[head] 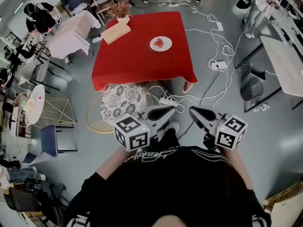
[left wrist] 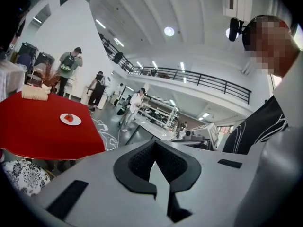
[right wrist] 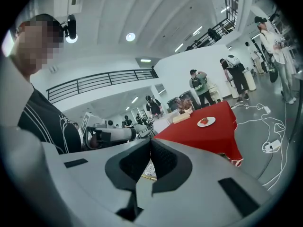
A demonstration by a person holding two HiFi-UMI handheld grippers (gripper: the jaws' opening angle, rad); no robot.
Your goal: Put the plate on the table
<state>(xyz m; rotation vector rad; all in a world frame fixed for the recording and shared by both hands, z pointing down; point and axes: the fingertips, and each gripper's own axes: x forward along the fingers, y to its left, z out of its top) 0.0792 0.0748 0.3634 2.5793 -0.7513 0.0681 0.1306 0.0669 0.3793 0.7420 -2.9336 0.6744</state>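
Note:
A white plate with something red on it rests on the red table, right of its middle. The plate shows far off in the left gripper view, and the same plate shows small in the right gripper view. My left gripper is held close to my body, well short of the table, shut with nothing in it. My right gripper sits beside it, tip toward tip, also shut and empty. In their own views the left gripper and the right gripper have their pads together.
A tan box and a dried plant stand at the table's far left corner. A patterned round stool is at the near side. White cables and a power strip trail over the floor at right. Chairs, side tables and people stand around.

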